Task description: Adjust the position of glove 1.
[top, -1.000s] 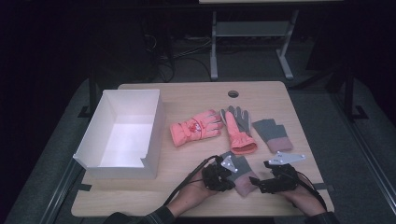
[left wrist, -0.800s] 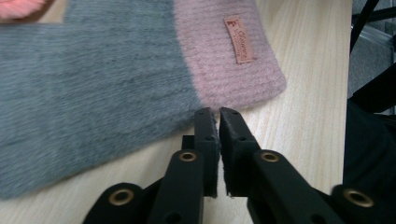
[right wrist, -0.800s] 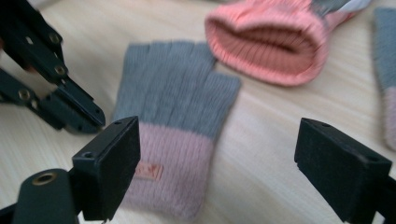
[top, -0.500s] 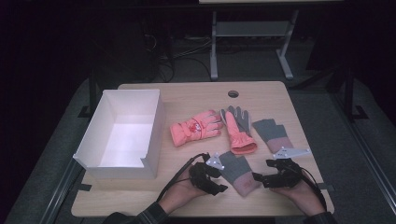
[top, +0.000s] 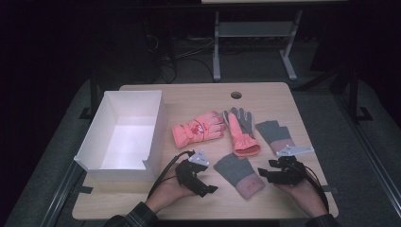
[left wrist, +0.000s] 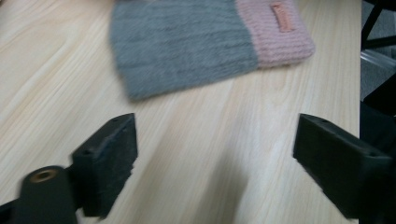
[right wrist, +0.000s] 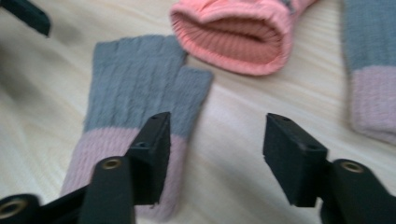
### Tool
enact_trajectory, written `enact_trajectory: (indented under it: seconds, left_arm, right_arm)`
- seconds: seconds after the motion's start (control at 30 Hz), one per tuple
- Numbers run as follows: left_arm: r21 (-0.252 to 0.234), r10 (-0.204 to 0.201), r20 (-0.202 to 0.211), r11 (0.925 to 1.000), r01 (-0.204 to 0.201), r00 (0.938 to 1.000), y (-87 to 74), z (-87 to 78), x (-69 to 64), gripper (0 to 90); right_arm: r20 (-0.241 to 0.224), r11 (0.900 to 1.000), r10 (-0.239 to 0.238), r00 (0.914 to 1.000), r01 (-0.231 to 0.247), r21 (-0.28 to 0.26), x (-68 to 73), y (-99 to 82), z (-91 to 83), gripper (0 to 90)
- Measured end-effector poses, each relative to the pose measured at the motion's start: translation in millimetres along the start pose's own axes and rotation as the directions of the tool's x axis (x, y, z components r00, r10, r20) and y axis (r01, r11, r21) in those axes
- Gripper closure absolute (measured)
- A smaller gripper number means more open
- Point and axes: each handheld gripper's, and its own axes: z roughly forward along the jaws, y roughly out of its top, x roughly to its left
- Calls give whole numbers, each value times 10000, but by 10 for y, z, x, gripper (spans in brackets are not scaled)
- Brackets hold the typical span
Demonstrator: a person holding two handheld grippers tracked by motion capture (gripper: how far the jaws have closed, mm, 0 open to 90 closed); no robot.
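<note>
The left gripper (top: 204, 185) has just been opening; its jaws gape wide over bare pale wood. Just to its right lies the fuzzy grey knitted fingerless glove with ribbed pink cuff (top: 239, 173). Beyond that, the right gripper (top: 265, 176) has been closing, half-open, empty, beside the cuff.

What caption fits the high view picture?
Two grippers, left gripper and right gripper, flank a grey mitten beside a white box.

White box (top: 124, 137), coral gloves (top: 198, 131)
</note>
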Motion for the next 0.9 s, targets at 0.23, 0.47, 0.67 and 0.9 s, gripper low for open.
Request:
enact_trajectory:
  seconds: [0.23,0.47,0.67,0.9]
  left_arm:
    - [-334,-6,-243,9994,-2,9997,-159,-170,63,125]
    - [-466,-271,-548,9986,246,9981,-281,-241,118,125]
    - [-523,-426,-528,9978,399,9977,-262,-234,128,133]
    - [-673,-423,-709,9970,376,9966,-278,-219,152,133]
  right_arm:
    - [354,9999,119,9993,-118,-25,-88,113,20,476]
    - [570,9999,136,9983,-137,12,-206,249,43,479]
    - [789,9987,486,9957,-473,-188,-405,408,89,536]
    - [1462,9955,931,9849,-891,-337,-636,541,154,570]
